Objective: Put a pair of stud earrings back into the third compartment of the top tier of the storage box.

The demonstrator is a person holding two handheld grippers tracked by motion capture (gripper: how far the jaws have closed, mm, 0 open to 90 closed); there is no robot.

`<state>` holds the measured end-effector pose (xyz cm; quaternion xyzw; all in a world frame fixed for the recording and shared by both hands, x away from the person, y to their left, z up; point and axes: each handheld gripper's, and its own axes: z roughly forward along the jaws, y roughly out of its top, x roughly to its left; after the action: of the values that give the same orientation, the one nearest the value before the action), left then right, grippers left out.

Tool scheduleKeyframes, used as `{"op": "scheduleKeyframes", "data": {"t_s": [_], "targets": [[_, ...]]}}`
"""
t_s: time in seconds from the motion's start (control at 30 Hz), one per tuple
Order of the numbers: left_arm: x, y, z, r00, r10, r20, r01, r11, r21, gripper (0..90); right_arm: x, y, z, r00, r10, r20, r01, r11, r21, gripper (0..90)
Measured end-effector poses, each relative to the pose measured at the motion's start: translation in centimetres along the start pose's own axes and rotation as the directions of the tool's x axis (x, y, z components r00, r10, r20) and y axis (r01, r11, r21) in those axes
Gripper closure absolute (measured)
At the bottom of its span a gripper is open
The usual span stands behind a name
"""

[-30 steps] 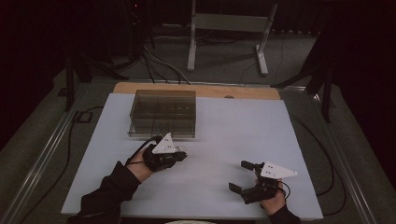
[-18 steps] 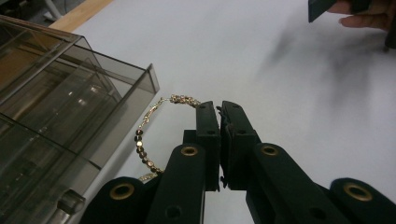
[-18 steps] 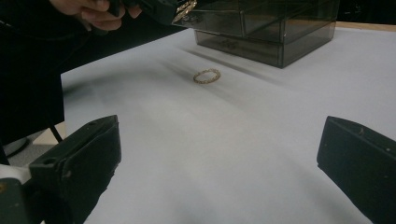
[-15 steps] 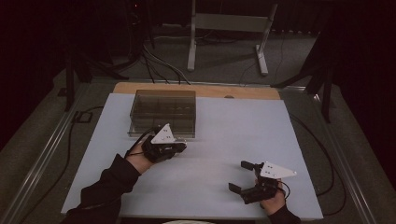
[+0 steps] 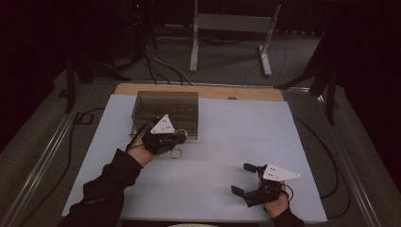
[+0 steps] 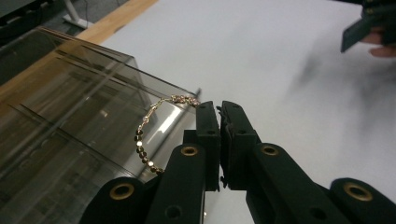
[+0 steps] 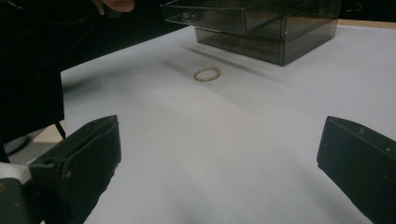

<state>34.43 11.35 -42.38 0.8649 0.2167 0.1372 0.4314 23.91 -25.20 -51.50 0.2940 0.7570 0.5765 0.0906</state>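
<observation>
my left gripper (image 6: 219,109) is clamped on a gold bracelet (image 6: 144,135), held beside the smoked acrylic box (image 6: 70,116); the pinched section is hidden between the pads. my right gripper (image 5: 248,182) rests with jaws wide apart.

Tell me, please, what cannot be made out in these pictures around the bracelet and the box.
- High view: the bracelet is too small and dim to tell whether it hangs clear of the table.
- Left gripper view: the left gripper hides the bracelet's lower end.
- Right gripper view: tinted walls of the box blur its contents.
</observation>
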Motion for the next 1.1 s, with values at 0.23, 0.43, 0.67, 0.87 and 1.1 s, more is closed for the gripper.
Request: {"op": "scheduleKeyframes", "data": {"t_s": [0.23,0.43,0.67,0.87,1.1], "targets": [[0.8,0.5,0.7,0.9997,-0.023,-0.011,0.023,0.9997,0.001,88.2,-0.1,0.0,0.0,1.0,0.007,-0.002,-0.007,1.0,0.003,0.0],[1.3,0.5,1.8,0.9991,-0.041,-0.013,0.041,0.9989,0.023,88.2,-0.1,0.0,0.0,1.0,0.004,-0.001,-0.004,1.0,0.002,0.0],[2.2,0.9,3.2,0.9979,-0.055,-0.034,0.056,0.998,0.03,88.1,-0.1,0.0,0.0,1.0,0.002,-0.001,-0.002,1.0,0.003,0.0],[2.8,1.4,4.2,0.9967,-0.071,-0.04,0.073,0.9963,0.045,87.4,0.0,0.0,-0.1,1.0,0.0,-0.003,0.0,1.0,0.006,0.0],[2.8,1.5,4.1,0.993,-0.077,-0.089,0.079,0.9965,0.024,69.7,-0.1,-0.1,-0.1,1.0,0.002,-0.004,-0.002,1.0,0.008,0.0]]}}
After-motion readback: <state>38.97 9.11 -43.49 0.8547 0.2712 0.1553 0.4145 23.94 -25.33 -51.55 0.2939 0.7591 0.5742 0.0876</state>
